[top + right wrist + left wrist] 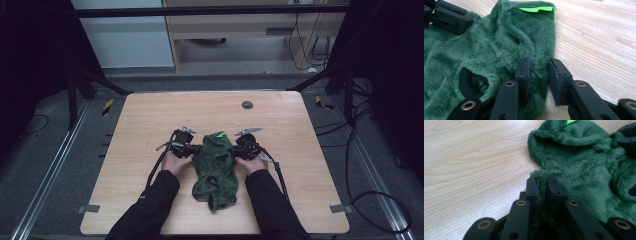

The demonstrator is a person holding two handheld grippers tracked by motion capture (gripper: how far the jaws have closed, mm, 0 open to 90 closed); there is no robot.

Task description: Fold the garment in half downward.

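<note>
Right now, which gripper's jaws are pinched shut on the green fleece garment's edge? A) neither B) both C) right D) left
D: in the left gripper view the left gripper pinches the green fleece garment edge; the right gripper has fabric between its jaws, with a gap at one pad.

The fuzzy dark green fleece garment (216, 167) is one solid deep green all over, no print, with a tiny neon green tag (537, 9) at its top edge and a black-looking opening (470, 83) lower down. The light wooden table (150, 120) is pale beige with brownish grain lines. Both grippers are matte black with brass-coloured rivets (521, 202). Sleeves (150, 205) are black too.
</note>
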